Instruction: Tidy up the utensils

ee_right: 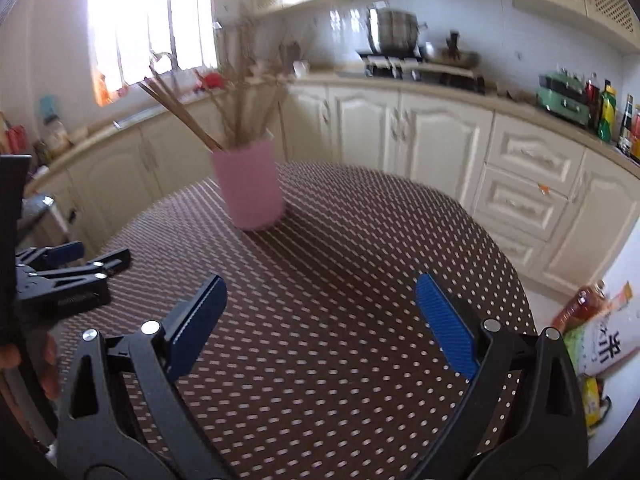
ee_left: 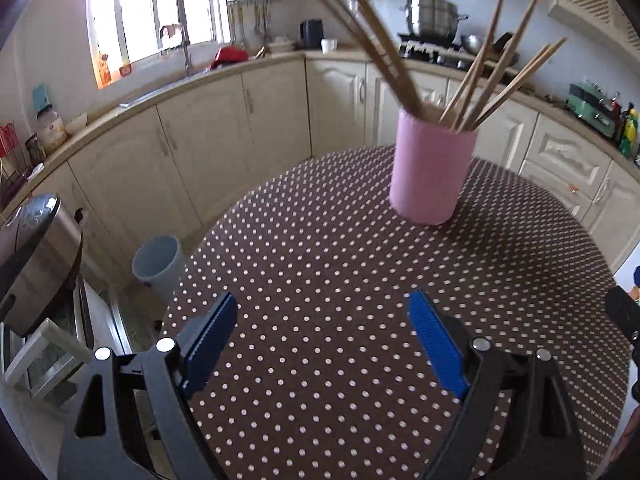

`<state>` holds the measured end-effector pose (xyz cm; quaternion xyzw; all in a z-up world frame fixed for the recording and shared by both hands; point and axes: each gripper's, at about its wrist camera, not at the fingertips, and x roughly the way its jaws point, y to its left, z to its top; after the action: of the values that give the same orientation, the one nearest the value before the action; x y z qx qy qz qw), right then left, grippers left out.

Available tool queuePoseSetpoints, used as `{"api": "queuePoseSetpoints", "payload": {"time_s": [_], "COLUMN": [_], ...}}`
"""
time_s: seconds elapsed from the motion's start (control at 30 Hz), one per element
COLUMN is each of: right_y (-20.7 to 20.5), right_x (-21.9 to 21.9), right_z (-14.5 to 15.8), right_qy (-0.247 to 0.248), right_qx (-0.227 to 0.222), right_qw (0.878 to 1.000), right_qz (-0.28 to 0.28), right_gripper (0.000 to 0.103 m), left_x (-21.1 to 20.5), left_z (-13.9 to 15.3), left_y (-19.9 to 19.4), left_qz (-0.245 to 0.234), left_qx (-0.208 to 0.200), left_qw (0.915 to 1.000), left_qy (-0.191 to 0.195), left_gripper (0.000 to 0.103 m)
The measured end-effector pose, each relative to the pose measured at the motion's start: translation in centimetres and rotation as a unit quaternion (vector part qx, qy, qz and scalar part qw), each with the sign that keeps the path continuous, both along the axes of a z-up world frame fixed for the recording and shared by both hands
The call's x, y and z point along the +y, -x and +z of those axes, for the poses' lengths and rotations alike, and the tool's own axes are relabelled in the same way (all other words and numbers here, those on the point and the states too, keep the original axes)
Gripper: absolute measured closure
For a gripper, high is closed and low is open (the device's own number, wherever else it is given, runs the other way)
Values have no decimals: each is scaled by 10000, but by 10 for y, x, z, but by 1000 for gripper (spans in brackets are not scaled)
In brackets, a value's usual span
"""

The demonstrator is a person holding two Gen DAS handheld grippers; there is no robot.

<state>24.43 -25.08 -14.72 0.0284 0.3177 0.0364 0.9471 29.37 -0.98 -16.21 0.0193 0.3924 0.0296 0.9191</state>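
A pink cup (ee_left: 432, 168) stands upright on the far part of the round table (ee_left: 320, 280), which has a brown cloth with white dots. Several wooden chopsticks (ee_left: 384, 52) lean out of the cup in two bunches. My left gripper (ee_left: 322, 312) hangs open over the near table, well short of the cup, with nothing between its blue pads (ee_left: 216, 336). In the right wrist view the same pink cup (ee_right: 250, 184) and chopsticks (ee_right: 192, 116) look blurred. My right gripper (ee_right: 320, 296) is open and empty too. The left gripper (ee_right: 68, 268) shows at that view's left edge.
Cream kitchen cabinets (ee_left: 240, 128) and a counter wrap around behind the table. A grey bin (ee_left: 158, 264) stands on the floor to the left, beside a steel appliance (ee_left: 36, 256). A pot (ee_left: 432, 14) sits on the stove. Bottles and packets (ee_right: 596, 320) lie to the right.
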Motion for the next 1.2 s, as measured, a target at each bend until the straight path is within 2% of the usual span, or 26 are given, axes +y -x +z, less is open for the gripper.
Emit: {"api": "queuePoseSetpoints", "payload": {"time_s": [0.27, 0.47, 0.6, 0.7, 0.83, 1.2], "right_y": [-47, -73, -91, -97, -105, -113], "right_x": [-8, -6, -11, -12, -18, -24], "right_z": [-40, -62, -70, -75, -82, -85], "right_qy": [363, 572, 521, 628, 467, 382], "right_qx": [663, 974, 1196, 1287, 1447, 1462], "right_qw": [9971, 9936, 9915, 9897, 9884, 9885], "right_qz": [-113, -51, -7, -33, -25, -12], "right_gripper": [9, 9, 9, 9, 6, 6], "left_x": [9, 15, 18, 23, 23, 24], "left_z": [-39, -53, -56, -58, -62, -62], "left_y": [-43, -60, -59, -59, -58, -61], "left_qz": [240, 323, 355, 356, 366, 424], "left_qx": [443, 611, 577, 576, 571, 600], "left_qw": [9987, 9976, 9977, 9975, 9976, 9971], "left_qy": [-36, -39, 98, 175, 158, 190], "left_gripper": [17, 17, 17, 17, 15, 11]}}
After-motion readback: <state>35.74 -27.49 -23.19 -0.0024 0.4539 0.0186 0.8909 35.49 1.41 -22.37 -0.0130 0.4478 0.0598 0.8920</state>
